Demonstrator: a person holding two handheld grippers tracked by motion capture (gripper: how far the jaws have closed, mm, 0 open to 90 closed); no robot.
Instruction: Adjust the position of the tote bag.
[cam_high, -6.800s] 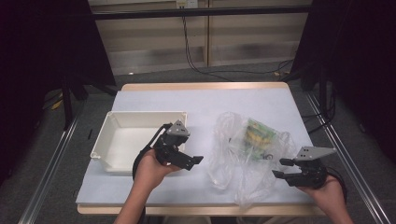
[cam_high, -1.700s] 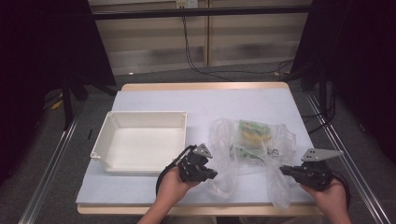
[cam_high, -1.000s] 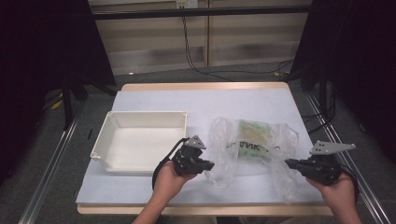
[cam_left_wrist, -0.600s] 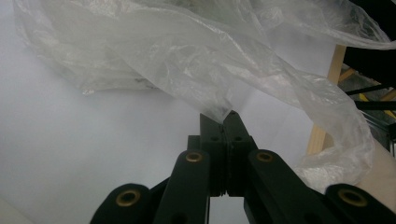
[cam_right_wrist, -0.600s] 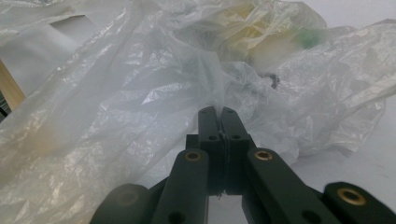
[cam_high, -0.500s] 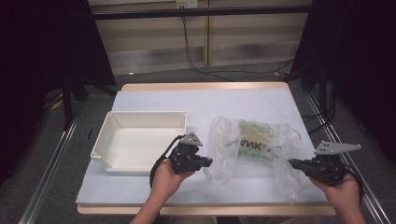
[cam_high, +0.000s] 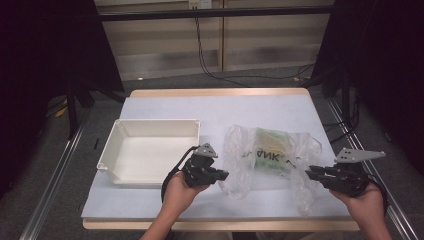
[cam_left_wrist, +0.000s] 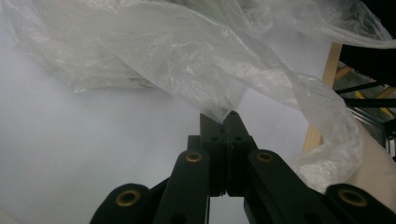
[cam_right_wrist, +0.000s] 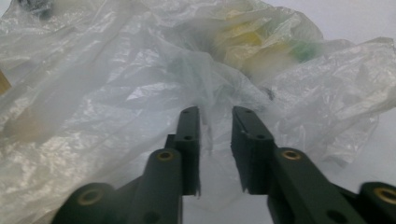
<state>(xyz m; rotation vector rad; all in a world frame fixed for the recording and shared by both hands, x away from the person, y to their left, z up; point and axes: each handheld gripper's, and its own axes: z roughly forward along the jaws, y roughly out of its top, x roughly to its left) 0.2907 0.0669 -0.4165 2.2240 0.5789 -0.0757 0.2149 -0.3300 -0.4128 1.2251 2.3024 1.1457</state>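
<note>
Left gripper (cam_left_wrist: 223, 122): jaws pressed together, pinching a fold of the crumpled clear plastic bag (cam_left_wrist: 196, 60) right at the tips; film rises taut from the pinch. Right gripper (cam_right_wrist: 215, 116): jaws have just been opening and stand parted with a gap; a strand of bag film (cam_right_wrist: 140, 88) lies between them, pads not pressing on it.

High view: left gripper (cam_high: 220, 175) at the bag's left edge, right gripper (cam_high: 312, 174) at its right edge. Bag (cam_high: 270, 155) lies spread on the pale tabletop (cam_high: 250, 107), right of centre, with a yellow-green packet (cam_high: 272, 150) inside. Shallow white rectangular plastic tray (cam_high: 117, 150) sits just left of the left gripper, apart from the bag.
</note>
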